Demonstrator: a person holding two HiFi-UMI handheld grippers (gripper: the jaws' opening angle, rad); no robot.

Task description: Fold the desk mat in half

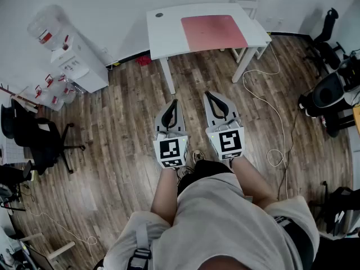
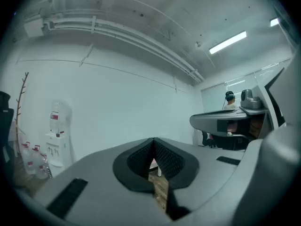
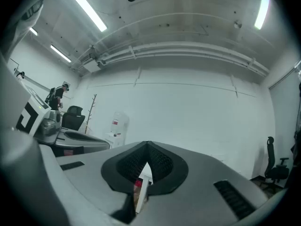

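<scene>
A wood-plank floor (image 1: 121,122) fills most of the head view, with a pale wall behind it. Against that wall stands a white surface (image 1: 166,32), and the desk mat (image 1: 214,31), a dull red rectangle, lies flat and unfolded on its right half, reaching close to the near edge. To the left of the surface is a white water dispenser (image 1: 73,61) with a bottle on top; the bottle has a red label, as do the spare bottles beside it, but the print is too small to read. A black office chair (image 1: 42,136) stands at the left, and more dark chairs (image 1: 326,35) at the right. A pale cable (image 1: 269,103) loops over the floor from the surface's legs.

The person stands well back from the surface, holding both tools level and side by side. The left tongs (image 1: 173,103) are closed, tips meeting, with nothing between them. The right tongs (image 1: 210,95) are also closed tip to tip and empty. Each tool carries a cube (image 1: 171,151) with a black-and-white square marker, no lettering.
</scene>
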